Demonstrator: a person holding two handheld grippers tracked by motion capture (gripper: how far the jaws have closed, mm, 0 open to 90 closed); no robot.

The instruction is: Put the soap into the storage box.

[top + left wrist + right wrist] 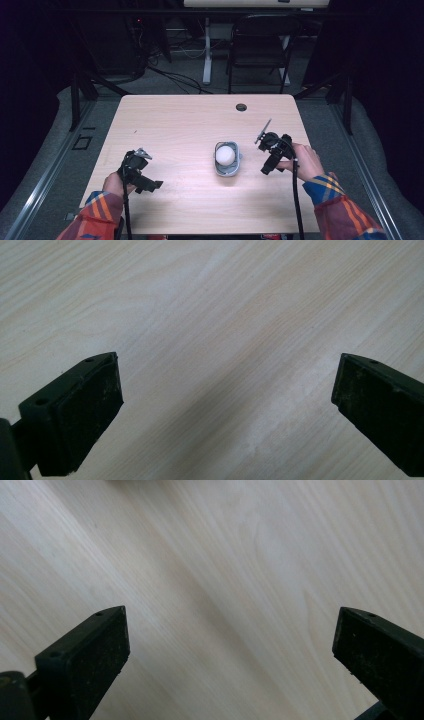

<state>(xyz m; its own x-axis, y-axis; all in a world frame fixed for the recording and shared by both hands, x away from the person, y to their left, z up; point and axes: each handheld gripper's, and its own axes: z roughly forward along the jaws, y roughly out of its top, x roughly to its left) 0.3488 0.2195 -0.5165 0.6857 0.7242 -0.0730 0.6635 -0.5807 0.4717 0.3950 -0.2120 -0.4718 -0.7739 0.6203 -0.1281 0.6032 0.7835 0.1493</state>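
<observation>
A small grey holder (pixel 227 167) sits near the middle of the light wooden table (pixel 190 125), with a white ball (pixel 225 154) resting in it. My left gripper (pixel 148 185) hovers low at the front left of the table, well left of the holder. In the left gripper view the left gripper (pixel 227 390) stands open over bare wood. To the right of the holder, my right gripper (pixel 267 167) points down at the table. Its jaws are wide apart in the right gripper view, where the right gripper (pixel 230 640) has nothing but wood grain between its pads.
A round cable hole (pixel 241 107) lies near the table's far edge. Beyond the table stand a black chair (pixel 260 45) and a white desk leg (pixel 207 50), with cables on the floor. Dark curtains close off both sides.
</observation>
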